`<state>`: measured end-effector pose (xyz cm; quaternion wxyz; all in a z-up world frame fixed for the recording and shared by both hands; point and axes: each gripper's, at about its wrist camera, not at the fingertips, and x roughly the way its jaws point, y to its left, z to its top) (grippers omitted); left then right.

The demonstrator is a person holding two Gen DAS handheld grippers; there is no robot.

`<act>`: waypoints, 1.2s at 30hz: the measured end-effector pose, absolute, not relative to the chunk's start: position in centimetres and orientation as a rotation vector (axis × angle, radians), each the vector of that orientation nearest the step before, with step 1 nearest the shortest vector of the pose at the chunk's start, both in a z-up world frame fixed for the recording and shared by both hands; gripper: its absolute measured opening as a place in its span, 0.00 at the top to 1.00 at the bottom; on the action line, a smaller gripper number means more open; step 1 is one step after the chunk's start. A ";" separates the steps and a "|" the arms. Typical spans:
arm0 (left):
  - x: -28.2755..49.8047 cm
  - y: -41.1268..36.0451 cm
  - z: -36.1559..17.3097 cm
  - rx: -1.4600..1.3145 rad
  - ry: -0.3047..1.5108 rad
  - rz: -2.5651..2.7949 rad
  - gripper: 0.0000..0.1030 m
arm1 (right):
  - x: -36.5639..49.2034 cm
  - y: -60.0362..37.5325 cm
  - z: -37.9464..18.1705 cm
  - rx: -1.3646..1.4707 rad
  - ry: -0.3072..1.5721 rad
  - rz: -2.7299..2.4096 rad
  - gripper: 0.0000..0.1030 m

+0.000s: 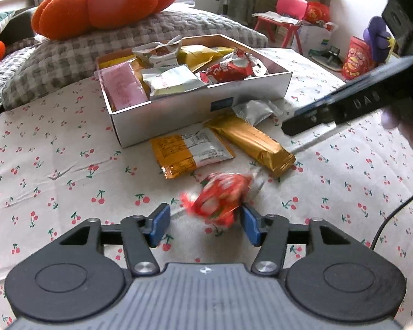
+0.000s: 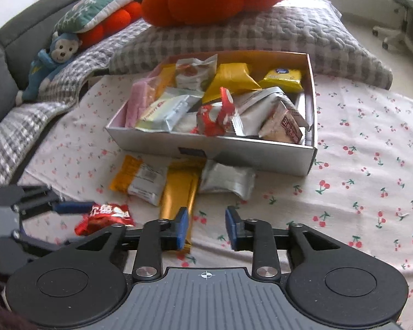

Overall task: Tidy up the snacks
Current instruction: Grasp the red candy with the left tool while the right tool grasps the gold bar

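Observation:
A white box [image 1: 195,110] on the cherry-print sheet holds several snack packets; it also shows in the right wrist view [image 2: 234,154]. In front of it lie an orange-white packet [image 1: 192,151], a gold bar [image 1: 250,143] and a silver packet [image 1: 254,111]. A red candy packet [image 1: 220,198] lies between the fingers of my left gripper [image 1: 205,225], which is open around it, its right pad touching. The same packet shows in the right wrist view [image 2: 107,217]. My right gripper [image 2: 206,228] is open and empty above the gold bar's [image 2: 180,189] near end.
An orange pumpkin cushion [image 1: 104,2] sits on a grey checked pillow [image 1: 118,46] behind the box. A blue monkey toy [image 2: 52,60] lies at the left. A pink chair [image 1: 286,13] and bags stand on the floor beyond the bed. A black cable [image 1: 393,214] trails at the right.

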<state>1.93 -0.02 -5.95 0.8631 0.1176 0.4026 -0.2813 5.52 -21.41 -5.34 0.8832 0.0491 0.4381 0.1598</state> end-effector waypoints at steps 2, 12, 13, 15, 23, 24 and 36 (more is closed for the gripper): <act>2.0 -0.2 -5.9 0.241 0.834 -0.592 0.48 | 5.3 -21.3 -5.5 0.102 0.909 0.334 0.54; 2.5 -1.6 -6.1 0.220 0.816 -0.614 0.51 | 5.3 -18.2 -5.8 0.023 0.891 0.378 0.43; 2.5 -1.7 -6.2 0.221 0.819 -0.607 0.51 | 5.3 -18.0 -5.9 0.015 0.888 0.378 0.43; 2.6 -1.7 -6.3 0.212 0.831 -0.598 0.57 | 5.4 -17.7 -6.0 0.000 0.882 0.375 0.43; 2.5 -0.7 -5.8 0.185 0.846 -0.554 0.71 | 6.1 -16.7 -6.7 -0.034 0.879 0.351 0.43; 2.5 -0.4 -5.7 0.176 0.849 -0.551 0.71 | 6.1 -16.6 -6.6 -0.034 0.877 0.351 0.43; 2.2 1.4 -5.6 0.141 0.854 -0.563 0.62 | 6.5 -15.1 -7.2 -0.108 0.887 0.313 0.61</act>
